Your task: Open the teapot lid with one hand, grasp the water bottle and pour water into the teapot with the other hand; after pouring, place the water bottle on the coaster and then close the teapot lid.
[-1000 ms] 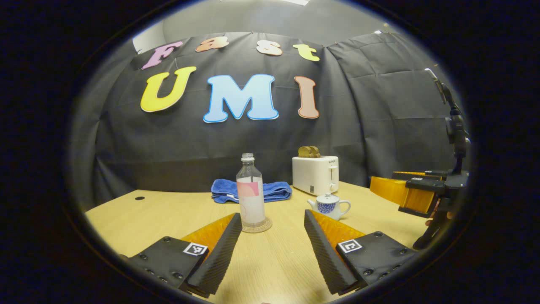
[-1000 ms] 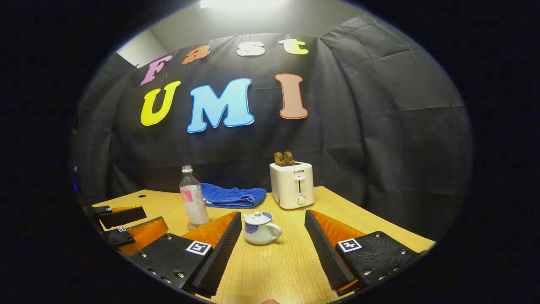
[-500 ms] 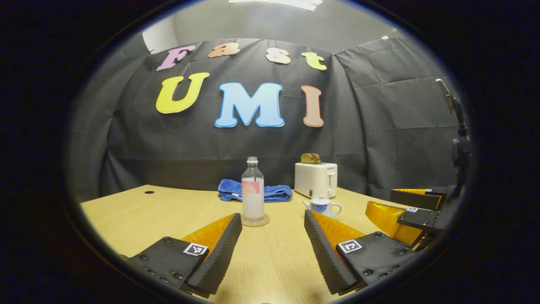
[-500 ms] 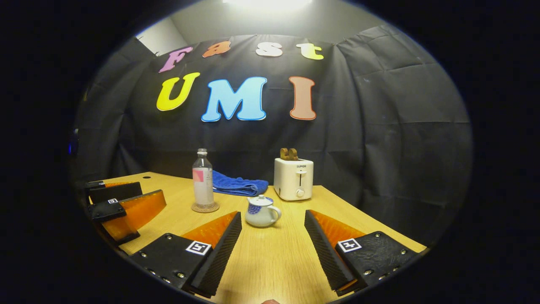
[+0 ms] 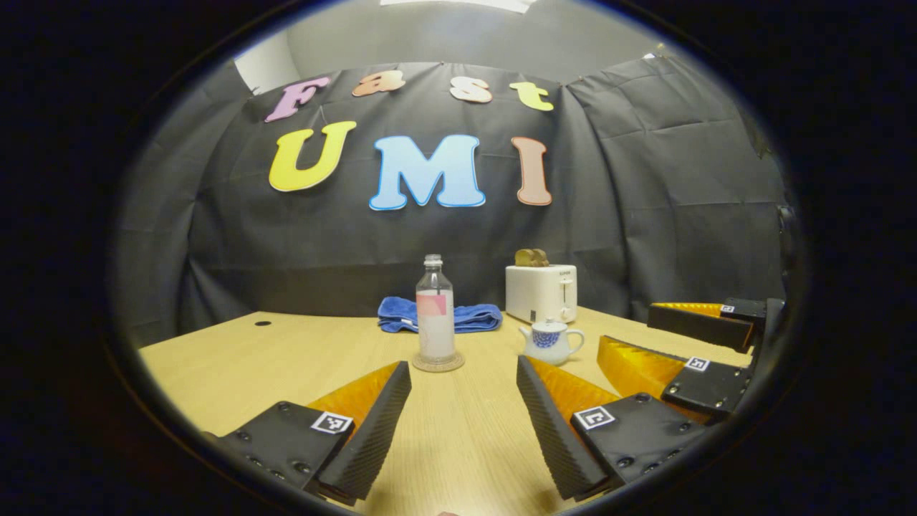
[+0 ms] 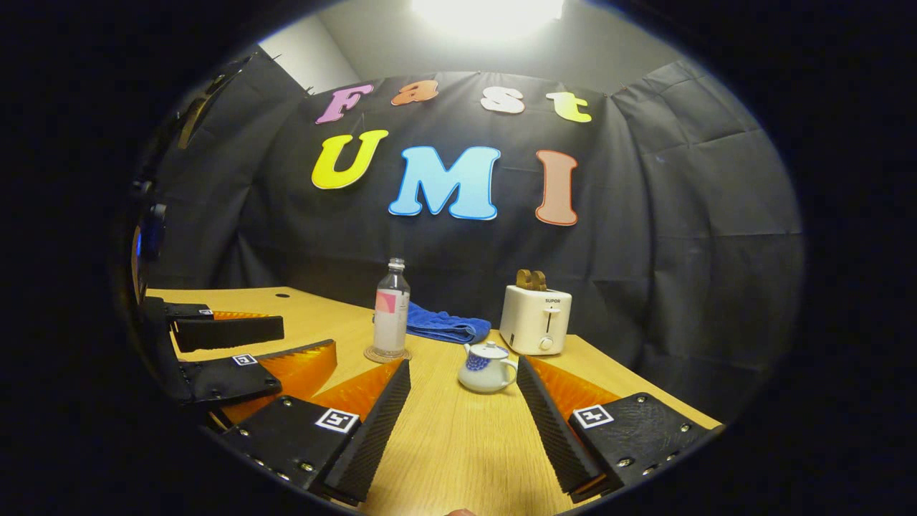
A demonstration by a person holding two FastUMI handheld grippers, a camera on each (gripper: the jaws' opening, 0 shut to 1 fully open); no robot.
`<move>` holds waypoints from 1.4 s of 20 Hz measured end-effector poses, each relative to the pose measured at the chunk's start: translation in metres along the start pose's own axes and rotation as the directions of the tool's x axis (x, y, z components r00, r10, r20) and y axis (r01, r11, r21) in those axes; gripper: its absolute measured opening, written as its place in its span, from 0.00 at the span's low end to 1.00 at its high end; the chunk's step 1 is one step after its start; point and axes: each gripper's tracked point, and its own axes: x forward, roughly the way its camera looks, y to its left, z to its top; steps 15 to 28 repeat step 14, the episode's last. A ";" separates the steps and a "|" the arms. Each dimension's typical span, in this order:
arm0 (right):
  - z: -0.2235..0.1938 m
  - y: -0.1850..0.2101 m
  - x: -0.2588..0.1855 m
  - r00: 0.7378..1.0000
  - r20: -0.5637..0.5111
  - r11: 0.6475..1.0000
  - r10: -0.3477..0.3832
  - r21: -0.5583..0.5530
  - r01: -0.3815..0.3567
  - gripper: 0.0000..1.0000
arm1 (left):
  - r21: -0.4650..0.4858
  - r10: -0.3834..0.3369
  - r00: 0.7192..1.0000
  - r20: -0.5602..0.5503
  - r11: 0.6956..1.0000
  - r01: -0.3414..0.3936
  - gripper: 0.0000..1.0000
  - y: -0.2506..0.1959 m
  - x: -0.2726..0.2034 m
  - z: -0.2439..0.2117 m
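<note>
Two hand-held grippers spread wide, left hand-held gripper (image 5: 463,423), right hand-held gripper (image 6: 463,423), level above table (image 5: 286,358)

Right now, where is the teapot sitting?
The teapot stands lid-on on the table, in front of the toaster and right of the water bottle in the right gripper view.

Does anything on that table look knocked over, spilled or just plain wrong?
Nothing stands out. The water bottle stands upright on its coaster, the teapot sits with its lid on, and the table looks dry.
</note>
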 end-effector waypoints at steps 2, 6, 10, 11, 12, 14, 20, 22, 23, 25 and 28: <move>0.003 0.001 0.000 1.000 0.007 1.000 0.000 -0.001 0.000 0.93 | 0.013 0.003 1.000 0.007 1.000 -0.003 1.00 0.001 -0.003 0.002; 0.001 0.001 -0.001 1.000 -0.002 1.000 0.000 0.025 0.000 0.90 | 0.019 0.012 1.000 0.015 1.000 -0.012 1.00 0.005 -0.004 0.001; -0.006 -0.002 0.001 1.000 -0.023 0.999 -0.006 0.047 0.007 0.90 | 0.017 0.023 1.000 0.012 1.000 -0.023 1.00 0.010 -0.005 -0.001; -0.007 -0.002 0.001 1.000 -0.027 0.999 -0.007 0.053 0.009 0.90 | 0.015 0.024 1.000 0.007 1.000 -0.024 1.00 0.011 -0.005 -0.002; -0.006 -0.003 0.001 1.000 -0.027 0.998 -0.009 0.059 0.010 0.90 | 0.014 0.027 1.000 0.005 1.000 -0.027 1.00 0.012 -0.004 -0.004; -0.005 -0.002 0.001 1.000 -0.028 0.998 -0.006 0.068 0.008 0.90 | 0.014 0.030 1.000 0.007 0.999 -0.030 1.00 0.013 -0.005 -0.003; -0.005 -0.002 0.001 1.000 -0.028 0.998 -0.006 0.068 0.008 0.90 | 0.014 0.030 1.000 0.007 0.999 -0.030 1.00 0.013 -0.005 -0.003; -0.005 -0.002 0.001 1.000 -0.028 0.998 -0.006 0.068 0.008 0.90 | 0.014 0.030 1.000 0.007 0.999 -0.030 1.00 0.013 -0.005 -0.003; -0.005 -0.002 0.001 1.000 -0.028 0.998 -0.006 0.068 0.008 0.90 | 0.014 0.030 1.000 0.007 0.999 -0.030 1.00 0.013 -0.005 -0.003; -0.005 -0.002 0.001 1.000 -0.028 0.998 -0.006 0.068 0.008 0.90 | 0.014 0.030 1.000 0.007 0.999 -0.030 1.00 0.013 -0.005 -0.003; -0.005 -0.002 0.001 1.000 -0.028 0.998 -0.006 0.068 0.008 0.90 | 0.014 0.030 1.000 0.007 0.999 -0.030 1.00 0.013 -0.005 -0.003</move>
